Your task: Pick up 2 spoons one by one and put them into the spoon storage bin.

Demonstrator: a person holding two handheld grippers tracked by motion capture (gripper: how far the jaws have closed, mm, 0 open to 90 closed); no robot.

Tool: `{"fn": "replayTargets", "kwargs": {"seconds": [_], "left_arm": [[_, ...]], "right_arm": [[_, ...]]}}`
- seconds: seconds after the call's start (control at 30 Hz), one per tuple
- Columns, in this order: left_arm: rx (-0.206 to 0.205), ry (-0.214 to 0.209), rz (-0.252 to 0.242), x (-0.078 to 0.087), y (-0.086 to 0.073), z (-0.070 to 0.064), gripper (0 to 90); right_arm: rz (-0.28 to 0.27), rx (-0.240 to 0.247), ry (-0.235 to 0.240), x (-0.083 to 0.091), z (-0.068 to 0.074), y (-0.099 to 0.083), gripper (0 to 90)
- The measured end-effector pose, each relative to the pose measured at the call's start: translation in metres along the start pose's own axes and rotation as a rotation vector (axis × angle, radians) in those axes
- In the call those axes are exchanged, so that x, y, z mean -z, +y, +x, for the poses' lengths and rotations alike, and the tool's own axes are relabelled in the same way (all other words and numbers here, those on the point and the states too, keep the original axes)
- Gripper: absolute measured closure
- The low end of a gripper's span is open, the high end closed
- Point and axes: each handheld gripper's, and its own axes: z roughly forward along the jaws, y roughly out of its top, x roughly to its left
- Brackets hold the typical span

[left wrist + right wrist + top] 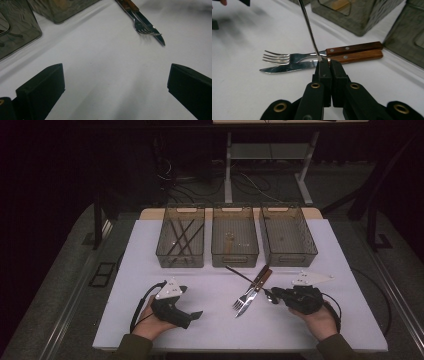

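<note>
On my left, the left gripper (192,316) rests wide open on the table (210,320). Further right, fork (287,57) and knife (294,66) lie together. My right gripper (327,64) pinches a thin rod (308,27), a chopstick I think; I should lift it clear, then swing to the left bin (181,237)

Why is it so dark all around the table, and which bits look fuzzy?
High view: light falls on the white table alone, so the floor around stays black. Left gripper view: smoky plastic bins look soft. Right gripper view: the shiny steel fork glints; the far top-left corner is blurred.
</note>
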Motion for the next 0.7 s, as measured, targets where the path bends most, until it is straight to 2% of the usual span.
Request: {"fn": "replayTargets", "kwargs": {"seconds": [0.5,0.7], "left_arm": [[0.011,-0.005,-0.009,-0.001,0.000,0.000,0.0],[0.016,-0.007,-0.018,-0.001,0.001,-0.002,0.0]], "right_arm": [[-0.077,-0.048,-0.041,0.008,-0.016,0.017,88.2],[-0.097,-0.044,-0.056,0.004,-0.018,0.027,88.2]]}}
